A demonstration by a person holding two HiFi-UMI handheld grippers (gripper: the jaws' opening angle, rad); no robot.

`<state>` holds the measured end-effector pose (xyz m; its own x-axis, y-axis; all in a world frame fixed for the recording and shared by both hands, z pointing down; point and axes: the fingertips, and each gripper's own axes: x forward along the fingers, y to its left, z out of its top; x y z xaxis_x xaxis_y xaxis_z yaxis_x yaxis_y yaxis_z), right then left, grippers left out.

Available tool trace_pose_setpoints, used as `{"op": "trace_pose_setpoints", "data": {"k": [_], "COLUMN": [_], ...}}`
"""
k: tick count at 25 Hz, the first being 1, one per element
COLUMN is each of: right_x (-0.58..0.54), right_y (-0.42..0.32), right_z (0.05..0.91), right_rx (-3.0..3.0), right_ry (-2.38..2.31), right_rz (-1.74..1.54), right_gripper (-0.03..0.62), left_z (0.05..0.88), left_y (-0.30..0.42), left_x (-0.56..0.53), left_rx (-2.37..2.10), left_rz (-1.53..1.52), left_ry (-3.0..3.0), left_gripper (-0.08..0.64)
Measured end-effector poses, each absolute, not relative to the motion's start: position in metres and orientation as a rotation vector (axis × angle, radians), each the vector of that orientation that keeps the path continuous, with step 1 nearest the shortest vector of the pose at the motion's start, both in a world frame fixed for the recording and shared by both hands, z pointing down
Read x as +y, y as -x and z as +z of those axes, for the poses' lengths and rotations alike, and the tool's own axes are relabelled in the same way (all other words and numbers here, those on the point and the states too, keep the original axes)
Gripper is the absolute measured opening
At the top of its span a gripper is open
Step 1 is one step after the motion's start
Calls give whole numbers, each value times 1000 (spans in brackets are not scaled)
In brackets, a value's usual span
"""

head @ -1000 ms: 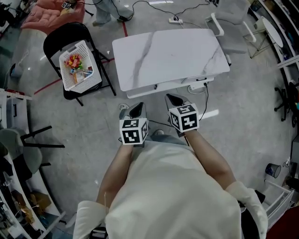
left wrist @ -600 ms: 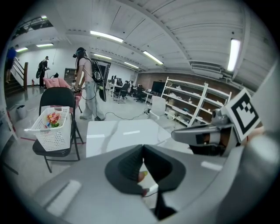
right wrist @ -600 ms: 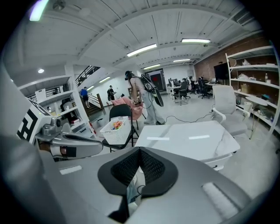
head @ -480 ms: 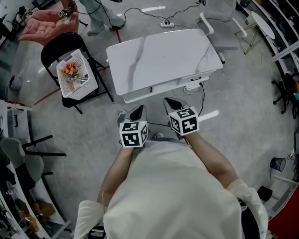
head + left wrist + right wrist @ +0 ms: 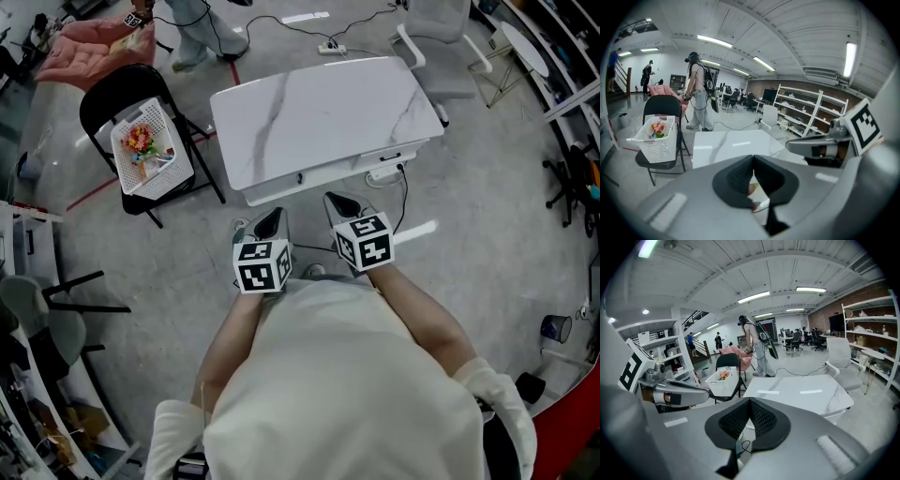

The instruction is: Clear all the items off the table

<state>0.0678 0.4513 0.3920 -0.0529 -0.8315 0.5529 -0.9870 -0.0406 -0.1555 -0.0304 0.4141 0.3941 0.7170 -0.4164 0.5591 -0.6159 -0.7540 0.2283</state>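
Left gripper [image 5: 270, 221] and right gripper [image 5: 340, 202], jaws together and empty, hover near the counter's [image 5: 319, 112] 6 o'clock edge; the basket [image 5: 172, 174] lies at 10 o'clock, nearer the left.

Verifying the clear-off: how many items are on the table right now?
0. The white table shows a bare top in all three views. The only loose items visible sit in the basket on the black chair beside it.
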Motion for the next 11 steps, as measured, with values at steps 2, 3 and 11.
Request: {"op": "trace_pose_setpoints", "data": {"k": [2, 3, 11], "right_x": [451, 450, 449], "right_y": [-66, -65, -67], "right_z": [390, 390, 391], "right_rx": [-1951, -1953, -1954], "right_ry": [-1931, -1930, -1938], "right_rz": [746, 744, 735], "right_gripper": [-2, -2, -2], "left_z": [393, 393, 395], "left_y": [32, 33, 33], "left_x": [413, 413, 413], "left_rx": [-800, -802, -803], "left_rz": [681, 680, 686], "left_ry": [-2521, -2520, -2520], "left_gripper": [9, 9, 9]}}
